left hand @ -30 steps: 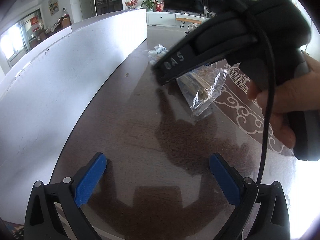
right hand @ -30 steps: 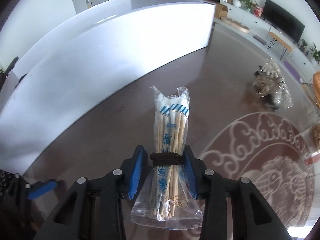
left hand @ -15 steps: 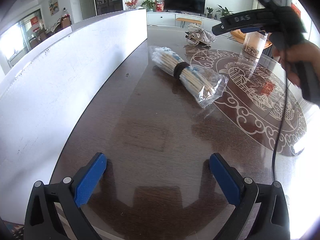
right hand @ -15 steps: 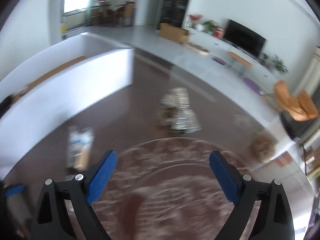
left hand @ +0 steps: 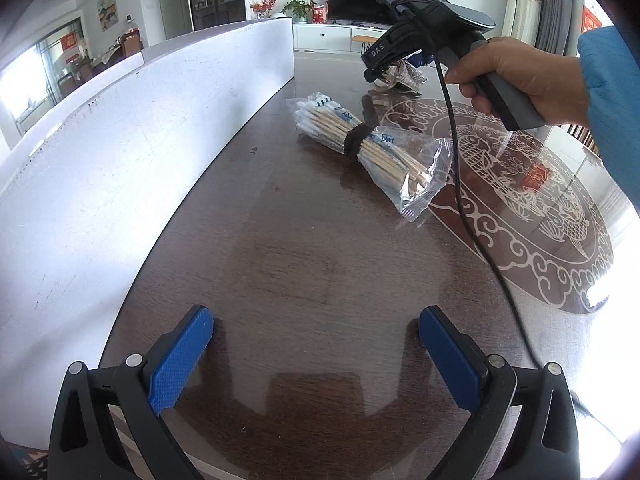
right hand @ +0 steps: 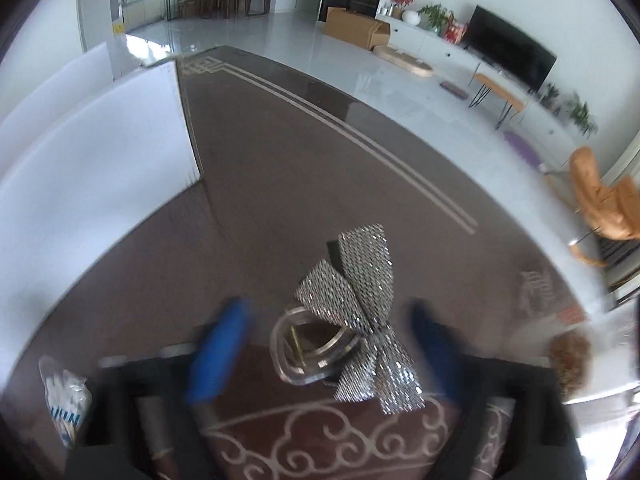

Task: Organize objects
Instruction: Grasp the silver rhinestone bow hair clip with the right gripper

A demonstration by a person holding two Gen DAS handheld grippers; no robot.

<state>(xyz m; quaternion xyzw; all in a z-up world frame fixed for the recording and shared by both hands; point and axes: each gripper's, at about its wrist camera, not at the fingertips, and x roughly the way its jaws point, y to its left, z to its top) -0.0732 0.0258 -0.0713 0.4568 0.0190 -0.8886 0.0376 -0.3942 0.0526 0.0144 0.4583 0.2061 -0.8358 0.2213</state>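
The bag of wrapped chopsticks [left hand: 370,148], clamped between the right gripper's pads a second ago, now lies released on the dark tabletop [left hand: 304,264], near the white board [left hand: 132,136] along the left edge, one corner reaching over the pale round ornament [left hand: 532,216]. It is a clear plastic bag of pale sticks with blue-and-white paper ends, cinched at the middle by a dark band. The right gripper [right hand: 328,350] has gone from it to the far side of the tabletop and hangs over a clear hair clip with a silver sequin bow [right hand: 360,320]; its jaws, flung wide after the release, have just been closing, and the blurred blue pads [right hand: 218,354] stand apart on either side of the bow without touching it. A hand [left hand: 520,76] in a blue sleeve [left hand: 608,92] holds the handle, its black cable [left hand: 464,200] draping across the ornament. The left gripper [left hand: 316,354] hasn't moved, jaws spread wide over bare tabletop.
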